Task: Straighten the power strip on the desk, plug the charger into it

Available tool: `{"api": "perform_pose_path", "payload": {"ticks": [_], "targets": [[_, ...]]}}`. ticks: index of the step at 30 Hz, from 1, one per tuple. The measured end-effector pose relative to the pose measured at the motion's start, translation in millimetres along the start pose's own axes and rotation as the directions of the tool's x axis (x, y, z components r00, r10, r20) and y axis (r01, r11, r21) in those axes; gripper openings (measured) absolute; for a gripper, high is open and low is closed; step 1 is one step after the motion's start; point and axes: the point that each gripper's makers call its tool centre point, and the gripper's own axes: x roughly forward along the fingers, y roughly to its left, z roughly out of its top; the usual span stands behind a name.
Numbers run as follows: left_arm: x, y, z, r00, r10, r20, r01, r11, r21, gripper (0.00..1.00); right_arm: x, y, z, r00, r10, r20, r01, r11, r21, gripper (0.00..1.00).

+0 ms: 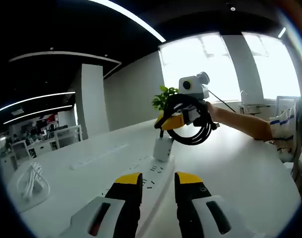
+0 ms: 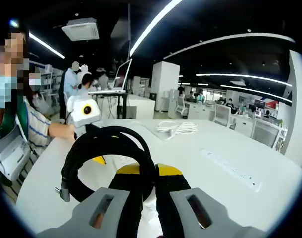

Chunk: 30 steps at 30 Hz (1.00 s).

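A white power strip [image 1: 153,181] lies along the desk and runs under my left gripper [image 1: 158,178], whose jaws stand open just above it. A white charger [image 1: 162,147] stands upright on the strip's far end. Its black cable [image 1: 193,130] hangs in a coiled loop above it. My right gripper [image 1: 171,121] holds that loop, reaching in from the right. In the right gripper view, my right gripper [image 2: 147,171] is shut on the black cable [image 2: 104,136], which curls up and to the left. The left gripper [image 2: 98,159] shows behind the loop.
A second white power strip [image 1: 99,156] [image 2: 230,168] lies flat farther along the desk. A coiled white cable [image 1: 32,181] [image 2: 176,128] rests near it. A green plant [image 1: 166,96] stands behind the charger. A person's forearm [image 1: 240,121] stretches over the desk's right side. Other people sit nearby.
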Motion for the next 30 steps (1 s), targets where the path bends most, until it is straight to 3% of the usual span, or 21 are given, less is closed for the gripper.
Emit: {"api": "perform_pose_path", "payload": {"ticks": [9,12,16,21,24,28,30], "targets": [[0.9,-1.8,-4.0,1.000,0.001,-0.020,-0.001,1.000,0.015,0.26,-14.5,-12.8,-6.2,1.000,0.011,0.020,-0.012,0.998,0.059,0.07],[1.0,-2.3,-1.3,1.000,-0.002,-0.011,0.002,1.000,0.015,0.26,-6.6,-6.1,-4.5,0.999,-0.008,-0.045,0.008,1.000,-0.002,0.07],[2.9,-5.1,-3.6,1.000,-0.007,-0.018,0.007,1.000,0.015,0.26,-1.9,-2.8,-2.8,0.998,-0.018,-0.063,0.016,1.000,-0.025,0.07],[6.0,-9.6,-11.5,0.999,-0.019,-0.046,0.020,1.000,0.015,0.26,-14.8,-16.1,-7.1,1.000,-0.002,-0.017,0.003,0.999,0.039,0.07],[6.4,-11.7,-11.4,0.999,-0.024,-0.048,0.025,0.999,0.023,0.26,-13.0,-12.5,-5.9,1.000,0.011,0.004,-0.012,0.998,0.058,0.07],[7.1,-13.9,-9.9,0.999,-0.031,-0.042,0.032,0.999,0.022,0.26,-3.0,-1.6,-2.9,0.999,0.000,-0.047,0.000,1.000,-0.005,0.07],[8.2,-15.1,-11.3,0.998,-0.035,-0.047,0.036,0.999,0.022,0.26,-2.0,1.6,-4.2,0.995,-0.026,-0.094,0.018,0.997,-0.081,0.07]]}}
